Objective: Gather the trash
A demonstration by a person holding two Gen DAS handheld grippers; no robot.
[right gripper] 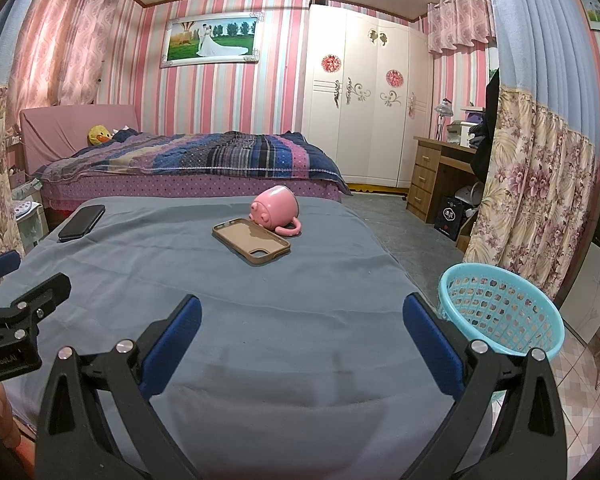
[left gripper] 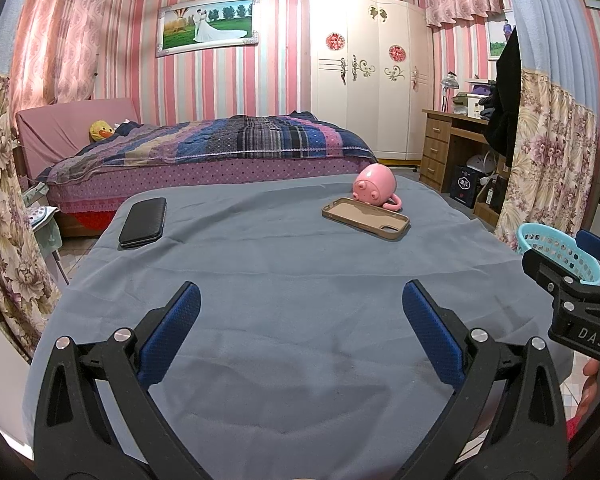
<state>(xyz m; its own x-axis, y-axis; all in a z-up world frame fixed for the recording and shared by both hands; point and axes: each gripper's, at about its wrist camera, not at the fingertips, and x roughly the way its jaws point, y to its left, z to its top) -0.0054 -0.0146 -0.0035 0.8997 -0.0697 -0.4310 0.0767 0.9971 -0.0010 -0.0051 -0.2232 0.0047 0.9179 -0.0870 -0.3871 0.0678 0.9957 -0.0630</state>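
Grey cloth [left gripper: 284, 280] covers table in pink-striped bedroom. Nearest: left gripper [left gripper: 301, 304] over near part of cloth, fingers spread wide, nothing between them. Right gripper [right gripper: 302, 312] same — wide apart, empty. Turquoise basket [right gripper: 500, 312] stands off table's right edge, just beside right gripper. Farther on cloth: tan phone case [right gripper: 252, 242], hollow side up; pink mug [right gripper: 274, 210] on its side, touching case. Black phone [left gripper: 143, 222] near far left corner. Behind — bed [left gripper: 204, 148] with plaid quilt, white wardrobe [left gripper: 368, 72].
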